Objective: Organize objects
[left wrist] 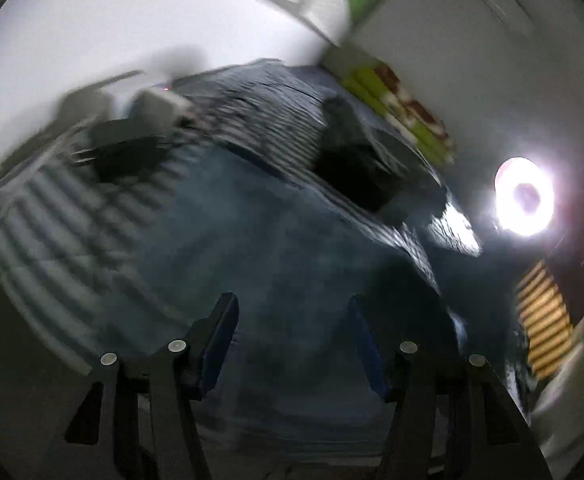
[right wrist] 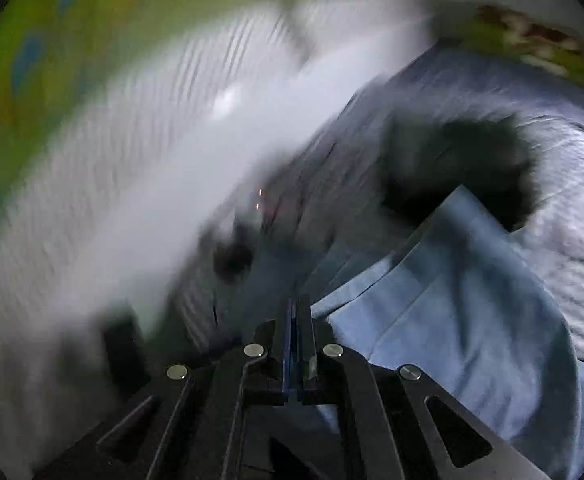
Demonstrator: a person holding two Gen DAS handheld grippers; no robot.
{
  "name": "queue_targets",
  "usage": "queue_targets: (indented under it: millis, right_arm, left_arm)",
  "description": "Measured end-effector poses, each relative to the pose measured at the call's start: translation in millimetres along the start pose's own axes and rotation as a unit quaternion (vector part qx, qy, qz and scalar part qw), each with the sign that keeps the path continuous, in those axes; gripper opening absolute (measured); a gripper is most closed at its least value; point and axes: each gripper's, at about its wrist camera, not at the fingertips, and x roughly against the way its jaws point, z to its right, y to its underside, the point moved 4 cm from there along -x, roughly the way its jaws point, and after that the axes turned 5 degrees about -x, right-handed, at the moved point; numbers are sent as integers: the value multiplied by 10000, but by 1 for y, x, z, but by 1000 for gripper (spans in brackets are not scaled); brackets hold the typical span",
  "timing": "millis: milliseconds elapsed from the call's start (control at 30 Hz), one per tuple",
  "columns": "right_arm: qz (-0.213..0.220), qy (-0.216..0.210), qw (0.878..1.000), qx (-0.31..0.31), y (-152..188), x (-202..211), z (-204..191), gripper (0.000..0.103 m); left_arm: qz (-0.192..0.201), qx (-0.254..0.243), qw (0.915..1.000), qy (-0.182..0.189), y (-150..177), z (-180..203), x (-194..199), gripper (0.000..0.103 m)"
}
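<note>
My right claw (right wrist: 296, 312) is clamped on the light blue cloth (right wrist: 472, 300), mid-carry, I judge. My left claw (left wrist: 292, 328) hangs open and empty over the bed (left wrist: 251, 220); next it needs a free edge.

A home bedroom, by the look of it. Ahead of the left gripper (left wrist: 292, 332) lies a bed (left wrist: 219, 240) under a striped grey-blue cover, with a green patterned pillow (left wrist: 404, 112) beyond it against a plain white wall (left wrist: 472, 80). Off to that gripper's right a round lamp (left wrist: 524, 197) glares.
</note>
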Motion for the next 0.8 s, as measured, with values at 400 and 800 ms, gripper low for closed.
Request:
queue_targets:
  millis: [400, 800]
  right_arm:
    - [-1030, -1438, 9839, -237, 51, -47, 10, 24]
    - [-623, 421, 9971, -82, -46, -69, 107, 32]
  left_arm:
    - [-247, -63, 9996, 81, 13, -12, -3, 60]
    - [-673, -1256, 9889, -413, 36, 63, -56, 79]
